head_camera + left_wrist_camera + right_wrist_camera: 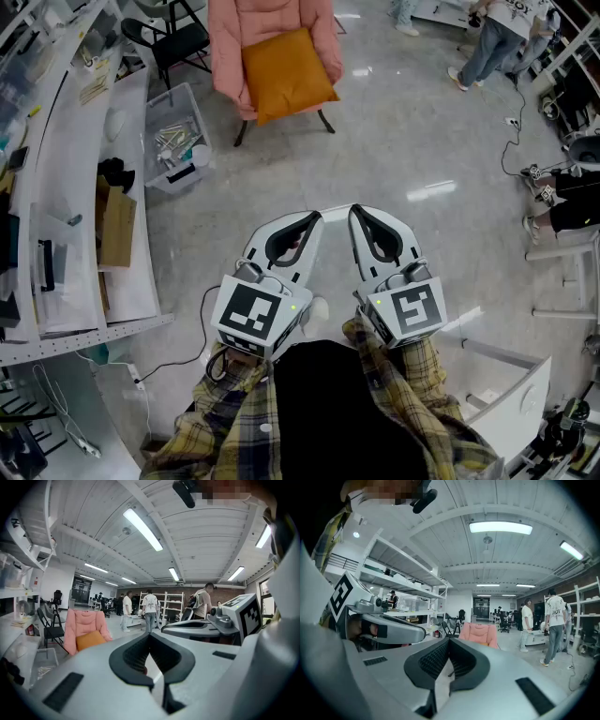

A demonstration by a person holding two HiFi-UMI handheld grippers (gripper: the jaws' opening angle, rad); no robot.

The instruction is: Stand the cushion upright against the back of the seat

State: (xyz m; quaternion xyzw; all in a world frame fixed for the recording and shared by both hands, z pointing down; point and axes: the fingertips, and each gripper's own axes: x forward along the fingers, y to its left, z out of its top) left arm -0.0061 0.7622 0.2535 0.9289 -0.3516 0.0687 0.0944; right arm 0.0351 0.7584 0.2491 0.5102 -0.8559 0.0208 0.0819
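An orange cushion (286, 75) rests on the seat of a pink padded chair (230, 47) far ahead across the floor. From the left gripper view the cushion (90, 640) sits low at the front of the pink chair (84, 623). The right gripper view shows the pink chair (480, 634) small in the distance. My left gripper (314, 215) and right gripper (358, 211) are held side by side close to my body, well short of the chair. Both are shut with nothing between the jaws, and their tips (150, 634) (449, 640) meet.
White shelving and worktops (66, 187) line the left side. A clear plastic bin (178, 141) and a black folding chair (178, 37) stand left of the pink chair. People (497, 37) stand at the far right beside cables (516, 122). A white frame (516, 403) stands at my lower right.
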